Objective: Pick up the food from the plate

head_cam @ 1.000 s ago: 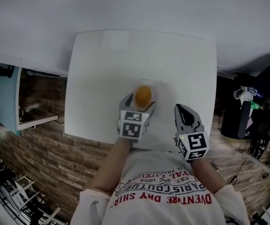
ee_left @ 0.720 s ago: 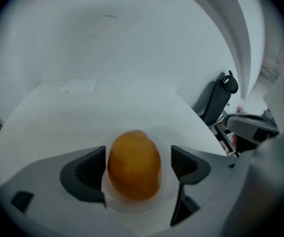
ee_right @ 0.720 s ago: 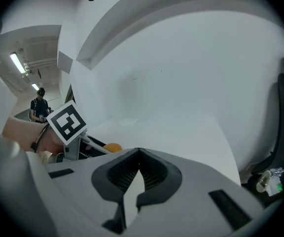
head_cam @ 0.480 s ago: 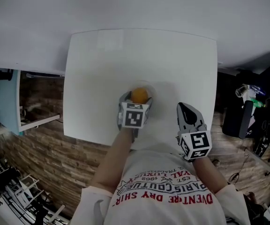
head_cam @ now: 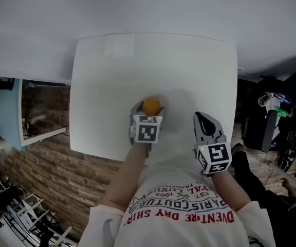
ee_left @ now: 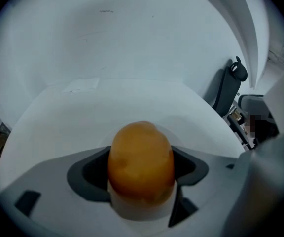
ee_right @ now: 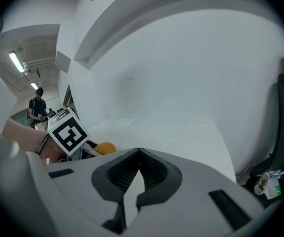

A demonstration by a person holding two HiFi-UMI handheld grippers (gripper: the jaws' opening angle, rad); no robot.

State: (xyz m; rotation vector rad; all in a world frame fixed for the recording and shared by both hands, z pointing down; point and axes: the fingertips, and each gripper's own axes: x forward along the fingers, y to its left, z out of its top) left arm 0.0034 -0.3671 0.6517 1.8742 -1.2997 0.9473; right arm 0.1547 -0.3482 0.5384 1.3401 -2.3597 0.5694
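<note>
An orange, rounded piece of food lies over a faint white plate on the white table. My left gripper has the food between its dark pads; the jaws are closing and touch it on both sides. My right gripper hovers near the table's front edge, to the right of the plate. Its jaws are shut tip to tip with nothing in them. In the right gripper view the food shows at the left, beside the left gripper's marker cube.
The table stands against a white wall. A black chair stands to the table's right. Wooden floor and a blue shelf lie to the left, dark equipment to the right. A person in dark clothes sits at the lower right.
The left gripper has drawn slightly nearer to the table's front edge with the food between its jaws. A person in dark clothes has come into view at the lower right.
</note>
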